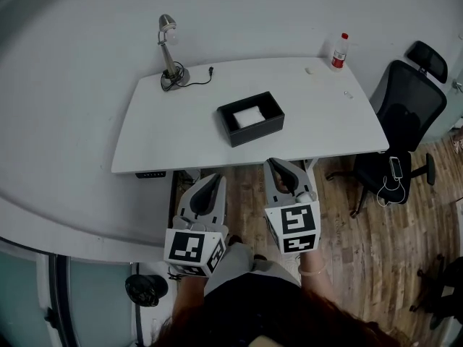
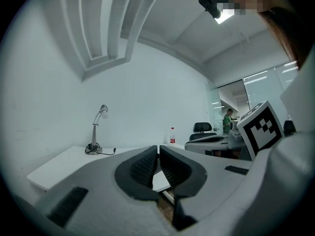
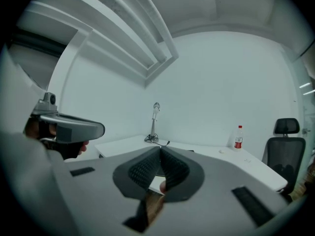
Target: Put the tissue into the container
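A black rectangular container (image 1: 257,131) sits in the middle of the white table (image 1: 173,129), with a white tissue (image 1: 248,116) lying inside it. Both grippers hang in front of the table's near edge, close to the person's body and apart from the container. My left gripper (image 1: 216,178) has its jaws closed tip to tip with nothing between them, as the left gripper view (image 2: 158,147) shows. My right gripper (image 1: 275,163) is shut and empty too, its pads meeting in the right gripper view (image 3: 160,150).
A desk lamp (image 1: 169,49) with its cable stands at the table's far left corner. A red-capped bottle (image 1: 338,51) stands at the far right corner. A black office chair (image 1: 405,114) is to the right of the table, on the wooden floor.
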The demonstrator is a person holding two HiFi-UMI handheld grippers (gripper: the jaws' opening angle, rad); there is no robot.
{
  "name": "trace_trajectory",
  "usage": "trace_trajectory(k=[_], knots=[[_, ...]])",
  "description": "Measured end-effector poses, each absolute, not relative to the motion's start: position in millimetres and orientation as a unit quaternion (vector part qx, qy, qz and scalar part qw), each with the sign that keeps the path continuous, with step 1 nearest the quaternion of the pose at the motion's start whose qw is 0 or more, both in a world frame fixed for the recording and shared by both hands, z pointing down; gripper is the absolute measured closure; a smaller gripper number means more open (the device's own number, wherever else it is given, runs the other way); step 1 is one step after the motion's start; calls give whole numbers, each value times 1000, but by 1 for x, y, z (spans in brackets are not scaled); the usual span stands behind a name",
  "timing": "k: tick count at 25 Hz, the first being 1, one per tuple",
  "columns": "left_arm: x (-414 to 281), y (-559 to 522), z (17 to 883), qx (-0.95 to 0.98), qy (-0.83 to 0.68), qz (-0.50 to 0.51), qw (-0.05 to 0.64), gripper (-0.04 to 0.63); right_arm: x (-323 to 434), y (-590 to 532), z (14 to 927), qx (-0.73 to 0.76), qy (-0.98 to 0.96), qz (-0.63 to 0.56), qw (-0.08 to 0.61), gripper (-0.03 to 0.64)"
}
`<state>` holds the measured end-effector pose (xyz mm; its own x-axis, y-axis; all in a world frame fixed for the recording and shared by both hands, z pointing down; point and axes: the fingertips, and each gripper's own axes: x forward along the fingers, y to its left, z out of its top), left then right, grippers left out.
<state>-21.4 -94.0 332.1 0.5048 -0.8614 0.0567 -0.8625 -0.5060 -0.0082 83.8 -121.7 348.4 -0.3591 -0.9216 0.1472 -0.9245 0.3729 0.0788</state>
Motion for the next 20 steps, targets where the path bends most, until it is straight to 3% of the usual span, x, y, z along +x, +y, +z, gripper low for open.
trace_trajectory(k=[9, 20], knots=[[-19, -72, 331, 877, -479, 34, 0, 558, 83, -91, 332, 555, -831, 17, 38, 597], [-53, -30, 328, 886, -464, 27, 1, 558, 60, -46, 319, 592, -805, 5, 37, 597]])
